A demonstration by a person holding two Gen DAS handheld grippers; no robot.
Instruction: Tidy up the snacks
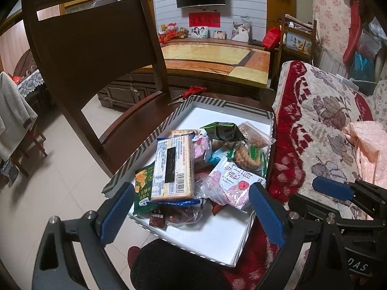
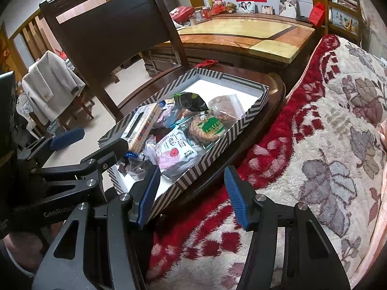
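Observation:
A striped shallow box (image 1: 142, 145) (image 2: 241, 123) lies on a dark wooden chair seat and holds several snack packets. A long cracker pack (image 1: 173, 169) (image 2: 142, 128) lies on top at the left. A pink-and-white packet (image 1: 232, 181) (image 2: 174, 154), a green-labelled biscuit pack (image 1: 246, 157) (image 2: 205, 128) and a dark green bag (image 1: 222, 131) (image 2: 191, 101) lie beside it. My left gripper (image 1: 191, 215) is open and empty above the box's near end. My right gripper (image 2: 191, 193) is open and empty over the box's near right edge.
The chair's backrest (image 1: 92, 38) rises at the left. A floral red-and-cream sofa blanket (image 1: 321, 130) (image 2: 326, 145) borders the chair on the right. A marble-topped table (image 1: 212, 58) stands behind. Tiled floor (image 1: 48, 181) lies at the left.

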